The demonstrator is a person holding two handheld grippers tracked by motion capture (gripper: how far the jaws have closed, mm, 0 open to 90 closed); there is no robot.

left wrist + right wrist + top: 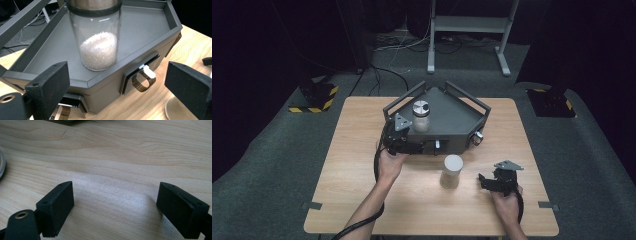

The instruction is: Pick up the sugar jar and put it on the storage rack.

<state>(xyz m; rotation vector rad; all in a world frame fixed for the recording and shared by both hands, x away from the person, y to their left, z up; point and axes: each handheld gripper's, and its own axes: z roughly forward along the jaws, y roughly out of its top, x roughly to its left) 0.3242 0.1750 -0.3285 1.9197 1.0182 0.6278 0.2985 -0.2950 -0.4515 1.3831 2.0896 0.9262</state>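
Standing upright on the grey tray (457, 117) in the high view, the glass jar (421, 116) is keeping its long axis vertical, its metal cap facing up, near the tray's front left edge. The left gripper (404, 145) is sitting just in front of the tray at that corner, close to the jar but apart from it, with the left hand (389, 165) behind it. A second jar (451, 171) with a pale lid is standing upright on the table (362, 150), in front of the tray and between the two hands. The right gripper (492, 181) is lying low over the table to the right of that second jar, well apart from the tray.

Looking along the left gripper view, the jar (96, 37) is rising straight up between and beyond the two black jaws, which are standing wide apart and pressing on nothing. White grains are filling its lower part. The tray's front wall (110, 82) is lying between the jaws and the jar, with a metal drawer pull (143, 80) hanging on it.

Looking along the right gripper view, the jaws are spread wide with nothing between them, hanging over bare wood (112, 170).
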